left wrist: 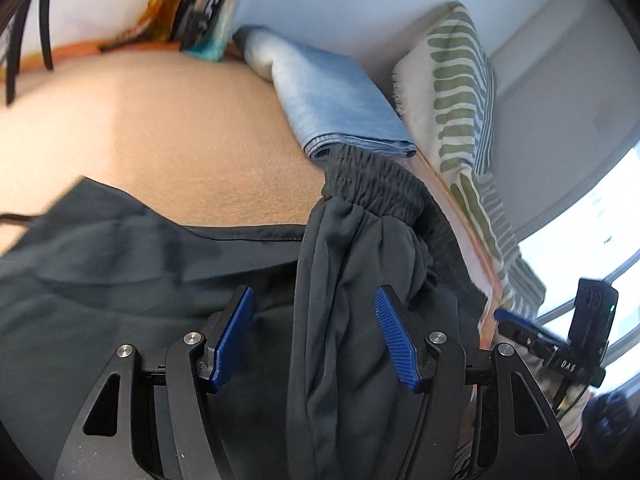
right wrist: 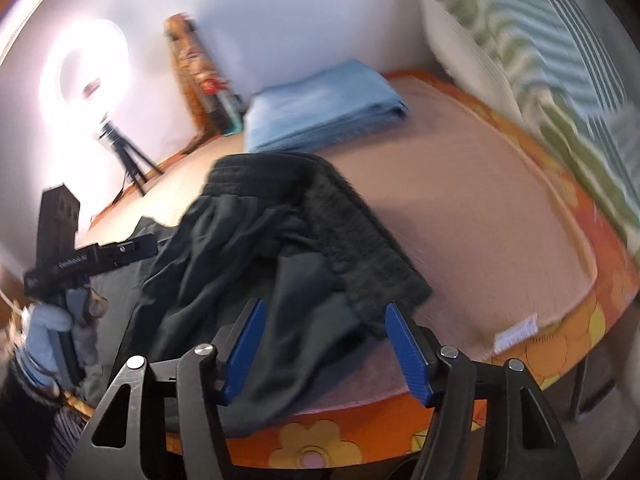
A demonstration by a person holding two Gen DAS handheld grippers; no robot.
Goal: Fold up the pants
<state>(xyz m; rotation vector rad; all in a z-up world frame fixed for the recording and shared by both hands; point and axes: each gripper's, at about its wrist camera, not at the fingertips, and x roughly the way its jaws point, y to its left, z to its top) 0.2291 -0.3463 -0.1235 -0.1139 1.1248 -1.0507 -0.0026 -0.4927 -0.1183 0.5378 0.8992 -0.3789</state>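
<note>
Dark grey pants (left wrist: 348, 288) with a gathered elastic waistband (left wrist: 376, 184) lie bunched on a tan blanket (left wrist: 180, 136). My left gripper (left wrist: 316, 340) is open, its blue pads either side of a raised fold of the pants, not closed on it. In the right wrist view the pants (right wrist: 248, 264) lie crumpled near the bed's front edge, waistband (right wrist: 360, 264) to the right. My right gripper (right wrist: 324, 344) is open just above the pants' near edge. The left gripper (right wrist: 80, 264) shows at the left, held in a hand.
Folded light blue jeans (left wrist: 336, 100) lie at the far side of the bed (right wrist: 324, 104). A striped green and white pillow (left wrist: 460, 92) leans against the wall. An orange flowered sheet (right wrist: 560, 344) edges the bed. A ring light on a tripod (right wrist: 96, 68) stands by the wall.
</note>
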